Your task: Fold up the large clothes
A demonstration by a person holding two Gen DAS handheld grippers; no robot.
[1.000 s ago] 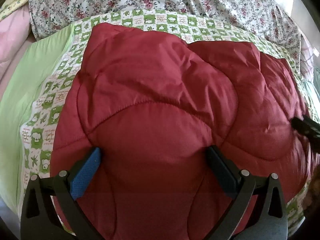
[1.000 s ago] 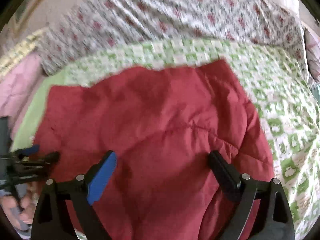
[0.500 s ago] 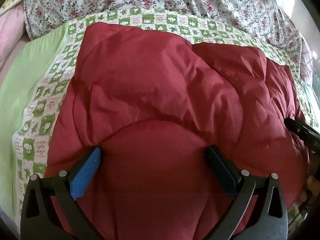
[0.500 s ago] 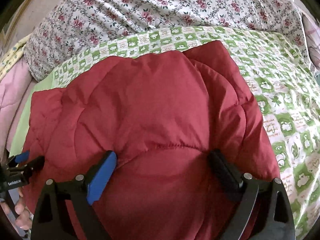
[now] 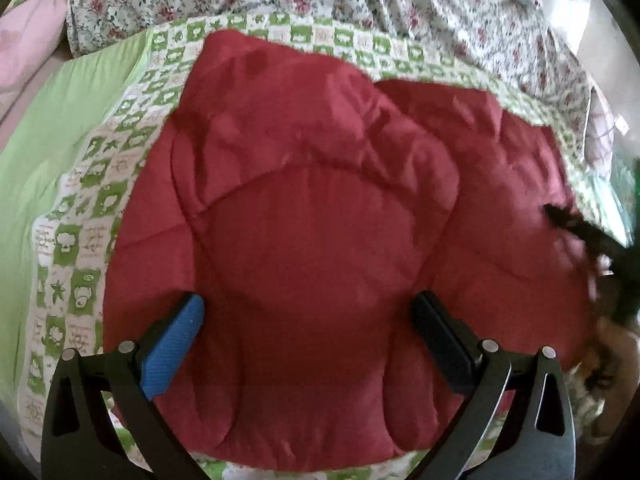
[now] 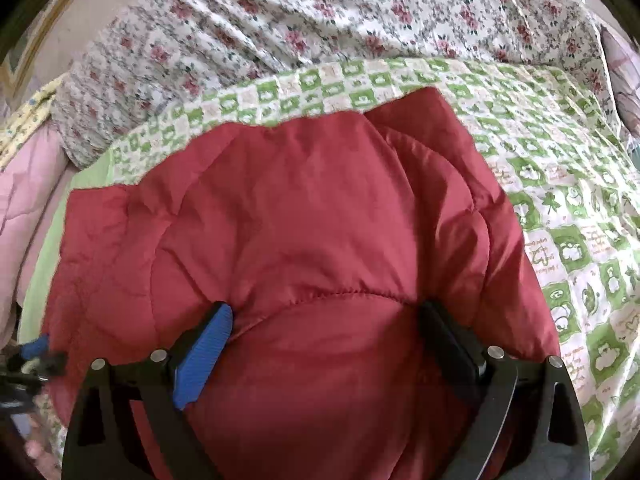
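Red coat (image 5: 320, 240) lay on bed (image 6: 560, 208), bulging between both tongs. Left tongs (image 5: 308, 320), right tongs (image 6: 324, 324) spread wide, gripping nothing; probably poised at near edge to flatten fold.

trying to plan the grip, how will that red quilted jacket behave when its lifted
The red quilted jacket will probably flop and drape, given its soft creases. Its puffy panels suggest it is light for its bulk. The smooth shell may slip between open fingers.
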